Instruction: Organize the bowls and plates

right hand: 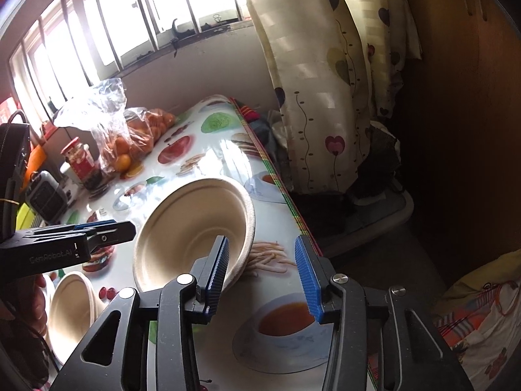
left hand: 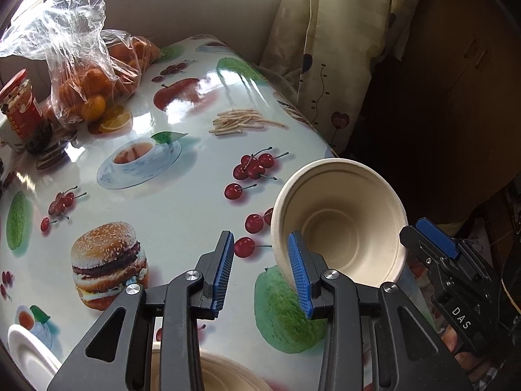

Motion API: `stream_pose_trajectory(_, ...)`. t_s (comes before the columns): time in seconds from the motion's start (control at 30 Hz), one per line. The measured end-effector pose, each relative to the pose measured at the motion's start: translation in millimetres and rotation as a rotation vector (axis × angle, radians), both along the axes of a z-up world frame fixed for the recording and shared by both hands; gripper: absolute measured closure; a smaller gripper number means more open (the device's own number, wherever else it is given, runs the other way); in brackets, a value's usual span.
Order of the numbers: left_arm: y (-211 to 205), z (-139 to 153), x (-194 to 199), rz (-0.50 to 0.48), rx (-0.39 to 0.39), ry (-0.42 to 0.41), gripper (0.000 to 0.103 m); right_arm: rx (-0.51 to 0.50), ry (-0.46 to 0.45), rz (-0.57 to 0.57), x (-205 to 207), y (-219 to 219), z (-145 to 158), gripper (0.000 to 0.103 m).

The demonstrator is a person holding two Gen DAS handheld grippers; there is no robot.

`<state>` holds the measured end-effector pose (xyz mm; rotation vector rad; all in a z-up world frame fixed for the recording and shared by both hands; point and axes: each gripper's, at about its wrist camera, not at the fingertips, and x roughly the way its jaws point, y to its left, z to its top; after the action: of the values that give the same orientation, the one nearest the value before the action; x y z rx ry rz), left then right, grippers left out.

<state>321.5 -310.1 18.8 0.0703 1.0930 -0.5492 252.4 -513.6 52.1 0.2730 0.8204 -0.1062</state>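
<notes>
Centrally, the glossy food-print table (left hand: pixel 182 195) stands under a barred window (right hand: pixel 97 32); a bag of oranges (left hand: pixel 94 75) sits behind. Both grippers, left (left hand: pixel 265 272) and right (right hand: pixel 265 280), are parted, empty; a tilted bowl (left hand: pixel 342 224) sits between them.

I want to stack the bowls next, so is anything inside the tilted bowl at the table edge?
The tilted bowl shows only its bare beige inside. The left hand-held gripper covers a strip of its near rim.

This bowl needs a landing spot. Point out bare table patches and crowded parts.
Free: the middle of the table, between the bag of oranges and the tilted paper bowl; also the far right corner. Crowded: far left by the bag and red jar; near edge, with a second bowl and white plate.
</notes>
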Motion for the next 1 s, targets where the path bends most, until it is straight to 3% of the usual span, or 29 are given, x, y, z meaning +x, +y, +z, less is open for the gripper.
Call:
stream_pose_trajectory(0.4, -7, -8, 3, -0.02, -0.025, 0.029, 0.082, 0.02, 0.017, 0.021, 6, 4, -6, 0.086)
stream_pose_trajectory(0.63, -9, -10, 5, -0.029, -0.047, 0.049, 0.092, 0.021, 0.013, 0.023, 8, 6, -6, 0.089)
stream_pose_trajectory(1.0, -12, -14, 7, -0.029, -0.058, 0.065, 0.093, 0.024, 0.019, 0.019, 10, 5, -8, 0.089)
